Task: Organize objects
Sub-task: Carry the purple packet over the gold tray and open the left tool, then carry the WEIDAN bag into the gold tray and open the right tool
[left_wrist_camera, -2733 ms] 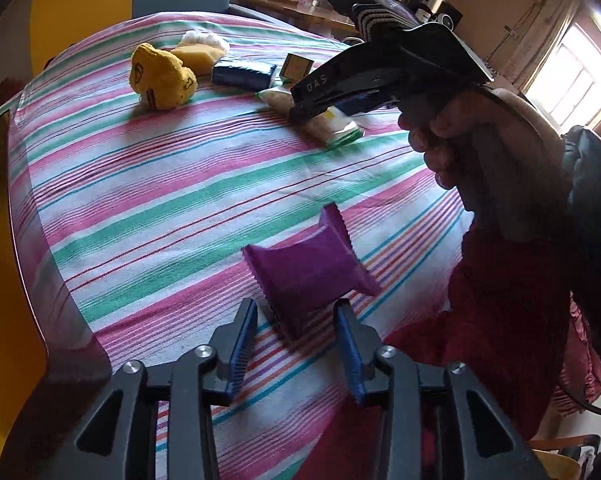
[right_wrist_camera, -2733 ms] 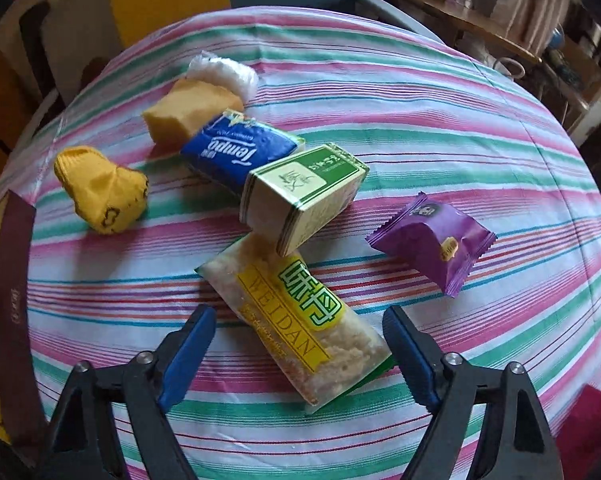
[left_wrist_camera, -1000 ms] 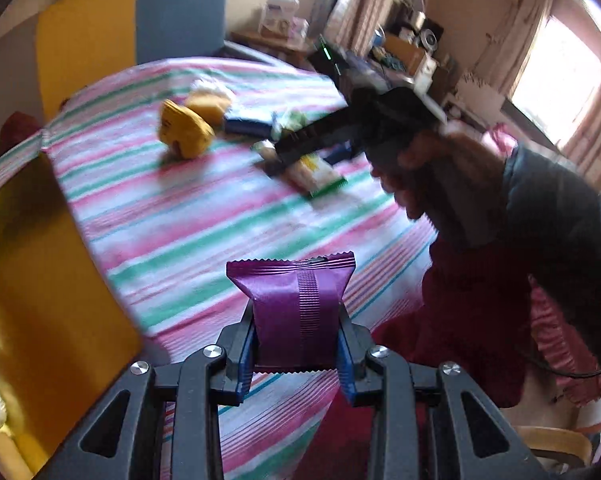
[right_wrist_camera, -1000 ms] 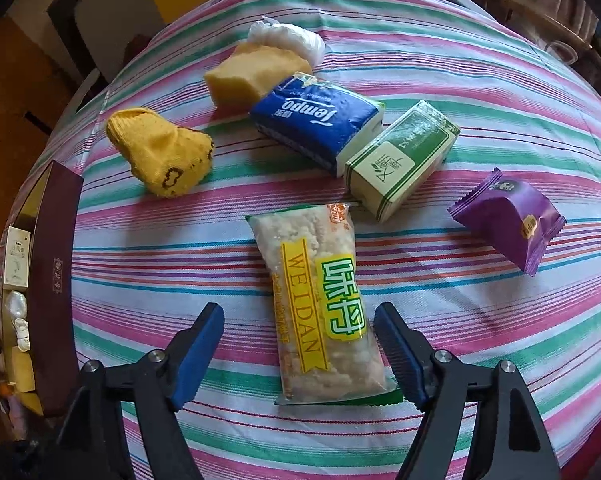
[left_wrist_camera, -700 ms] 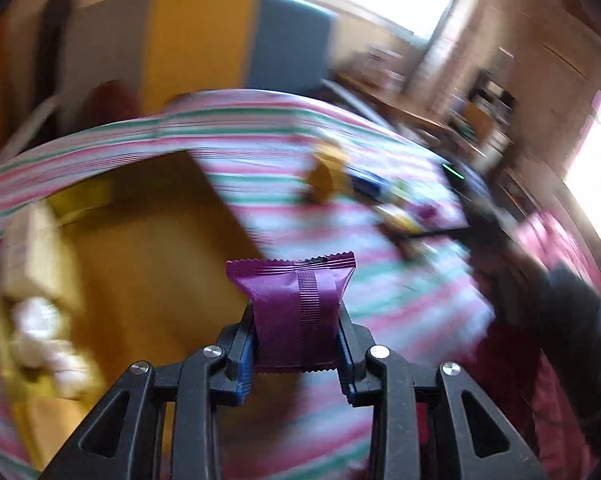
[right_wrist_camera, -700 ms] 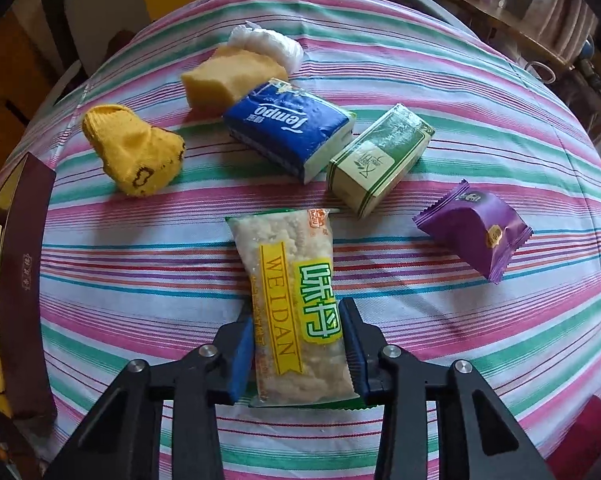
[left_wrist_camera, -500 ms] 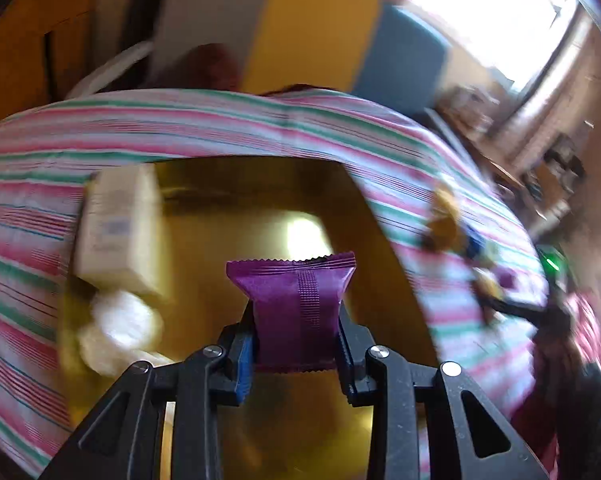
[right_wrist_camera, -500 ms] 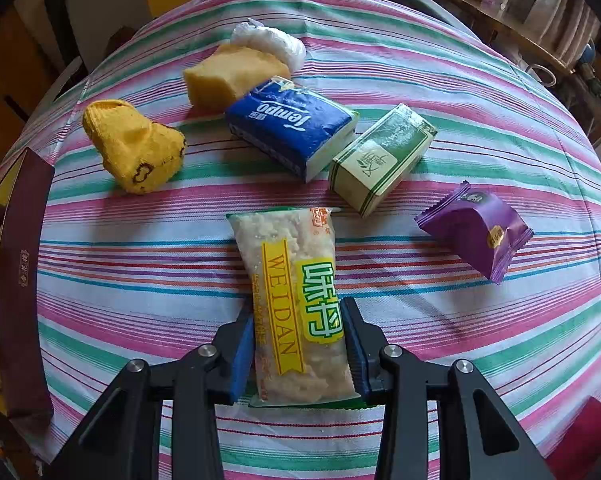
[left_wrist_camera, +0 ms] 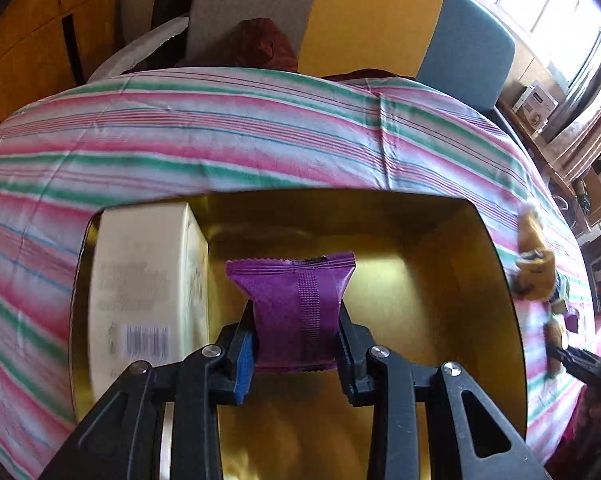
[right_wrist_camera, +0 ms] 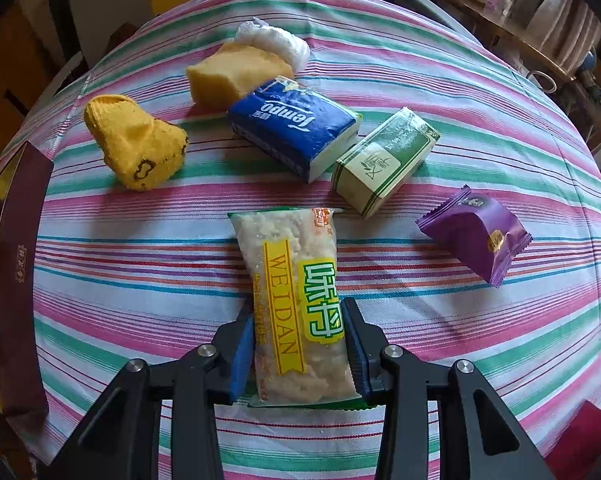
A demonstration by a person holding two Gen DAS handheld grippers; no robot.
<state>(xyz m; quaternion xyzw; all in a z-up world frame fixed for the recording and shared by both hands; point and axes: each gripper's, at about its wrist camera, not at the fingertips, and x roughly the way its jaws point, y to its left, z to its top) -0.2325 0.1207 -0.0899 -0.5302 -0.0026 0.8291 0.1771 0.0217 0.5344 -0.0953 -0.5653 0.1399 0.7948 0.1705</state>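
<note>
The left gripper point(left_wrist_camera: 298, 354) is clamped on a purple snack packet point(left_wrist_camera: 296, 308), a crinkly foil pillow with saw-toothed end seals and a ribbed seam down its middle. It hangs above the gold-lined box point(left_wrist_camera: 428, 300), whose smooth inner walls shine. Left of the packet, inside the box against its left wall, lies a cream carton point(left_wrist_camera: 140, 296) with a barcode near its close end. Beyond the box's far wall the striped cloth point(left_wrist_camera: 260, 140) of pink, green and white covers the rounded tabletop, creased in one place. Right of the box, blurred, sits a yellow knitted item point(left_wrist_camera: 534, 276).

The right gripper point(right_wrist_camera: 300, 348) is closed on the near end of a rice cracker pack point(right_wrist_camera: 296, 300), a clear, lumpy plastic sleeve with a yellow band reading WEIDAN; the pack lies flat on the cloth and stretches away from the fingers. Right of the pack, apart from it, rests a second purple packet point(right_wrist_camera: 476, 236), puffy with zigzag edges. Just beyond the pack's far end lies a green and cream box point(right_wrist_camera: 384, 160), a crisp cardboard block set at a slant. Touching that box's left end is a soft blue tissue pack point(right_wrist_camera: 292, 128) printed Tempo. Left of the rice cracker pack's far end sits the yellow knitted sock point(right_wrist_camera: 136, 148), bunched into a lump. Behind the tissue pack is a yellow sponge-like block point(right_wrist_camera: 236, 72), and beyond it a crumpled white plastic wad point(right_wrist_camera: 276, 42). At the far left edge stands the maroon outer wall of the box point(right_wrist_camera: 16, 280).
</note>
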